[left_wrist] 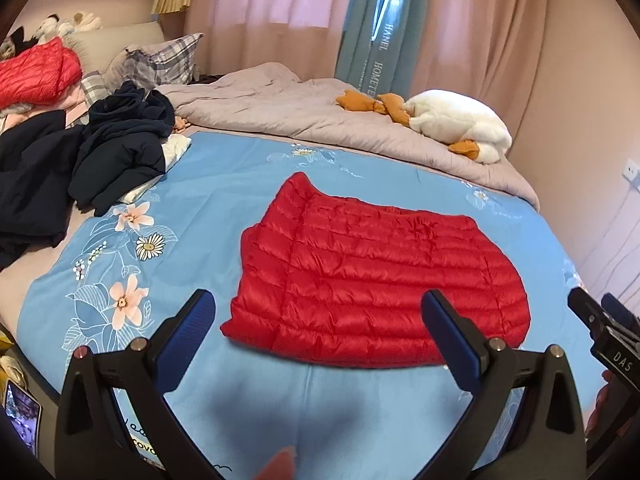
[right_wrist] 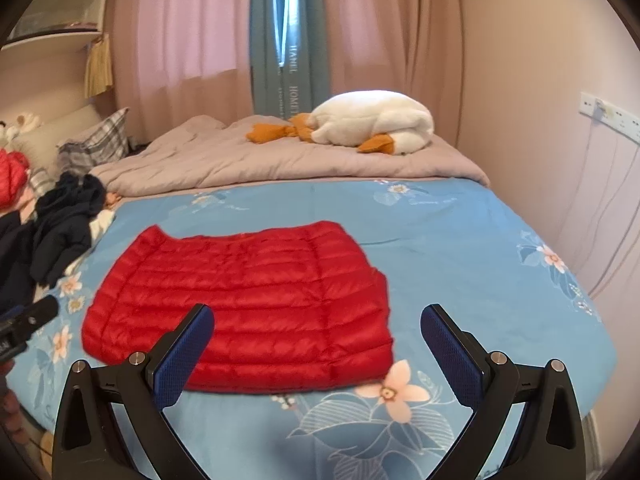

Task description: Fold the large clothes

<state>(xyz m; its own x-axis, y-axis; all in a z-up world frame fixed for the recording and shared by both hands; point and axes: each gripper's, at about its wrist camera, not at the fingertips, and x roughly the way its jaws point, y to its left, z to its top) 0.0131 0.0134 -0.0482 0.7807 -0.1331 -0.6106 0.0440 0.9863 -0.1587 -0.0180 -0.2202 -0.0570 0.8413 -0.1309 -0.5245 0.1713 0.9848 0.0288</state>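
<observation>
Left hand-held gripper [left_wrist: 318,312] hangs open above folded red jacket [left_wrist: 372,276].

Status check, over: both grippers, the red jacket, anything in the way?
Left gripper open, empty. Right gripper open, empty. Red jacket folded flat on blue sheet. Nothing blocking it; dark clothes piled aside.

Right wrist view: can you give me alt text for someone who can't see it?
A red quilted jacket lies folded flat on a blue flowered bedsheet, with the open, empty right gripper above its near edge. Behind it are a rumpled grey quilt with a white plush goose, and dark clothes heaped at left.
</observation>
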